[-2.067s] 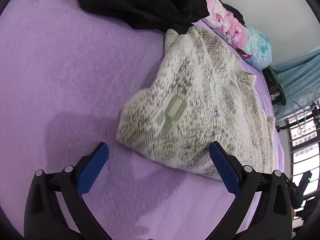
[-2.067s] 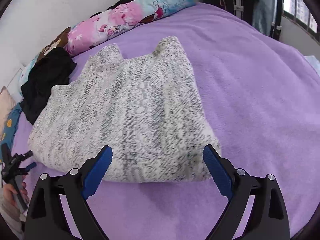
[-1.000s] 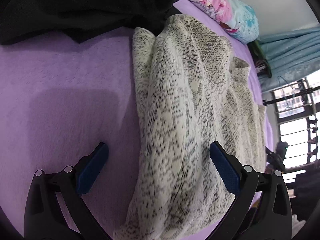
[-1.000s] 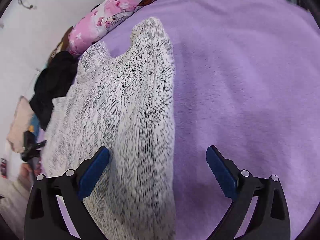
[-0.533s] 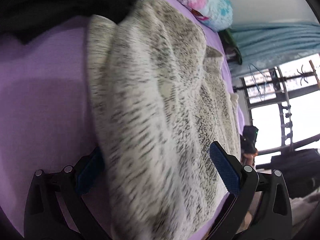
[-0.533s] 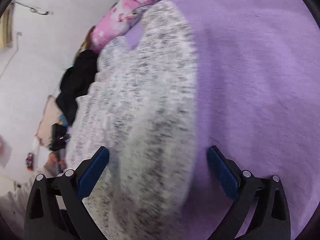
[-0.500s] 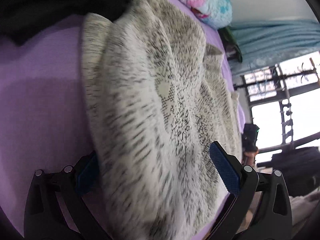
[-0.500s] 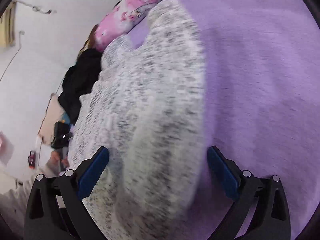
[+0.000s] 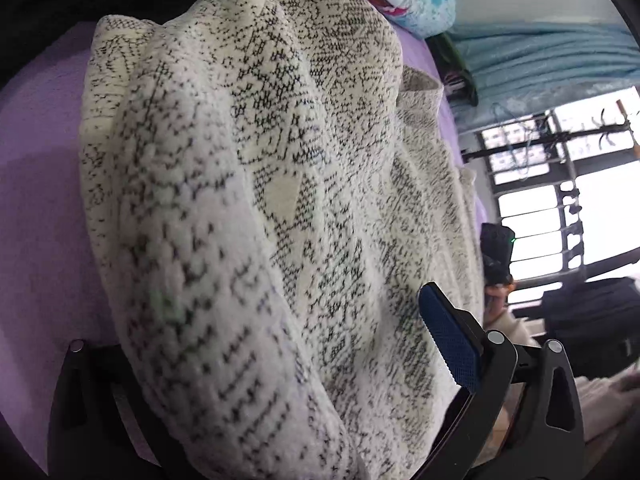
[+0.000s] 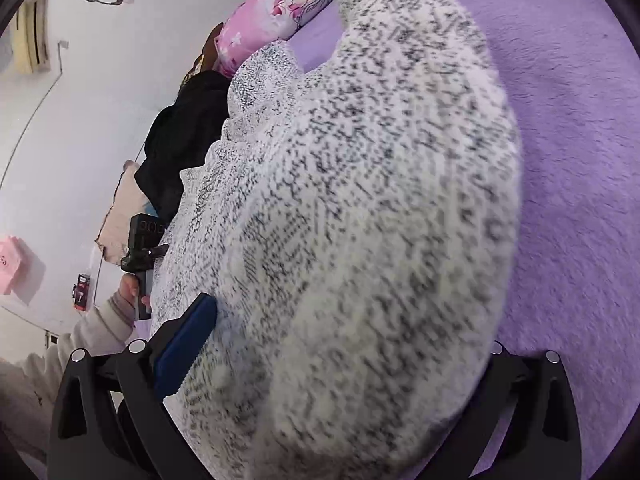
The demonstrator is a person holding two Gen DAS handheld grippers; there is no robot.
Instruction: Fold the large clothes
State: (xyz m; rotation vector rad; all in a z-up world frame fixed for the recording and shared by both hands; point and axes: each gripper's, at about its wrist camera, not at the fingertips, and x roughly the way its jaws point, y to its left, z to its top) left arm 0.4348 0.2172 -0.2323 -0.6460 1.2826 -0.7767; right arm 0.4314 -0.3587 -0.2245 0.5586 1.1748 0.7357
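Sweater point(image 9: 280, 200), one only, knitted cream with black flecks, lies on the purple fleece bed point(image 10: 580, 160) and bulges between both my tools. I see the left tool point(image 9: 280, 360) spread wide around its folded edge, the right tool point(image 10: 340, 344) likewise. Beyond it sit one black garment point(image 10: 180, 140) and a pink floral pillow point(image 10: 276, 16).

Sweater point(image 10: 360, 220): bulk fills both hand-held gripper openings. Bare purple bed point(image 10: 580, 160) open right of sweater. Black clothing point(image 10: 180, 140) and pink pillow point(image 10: 272, 12) block sweater's far side.
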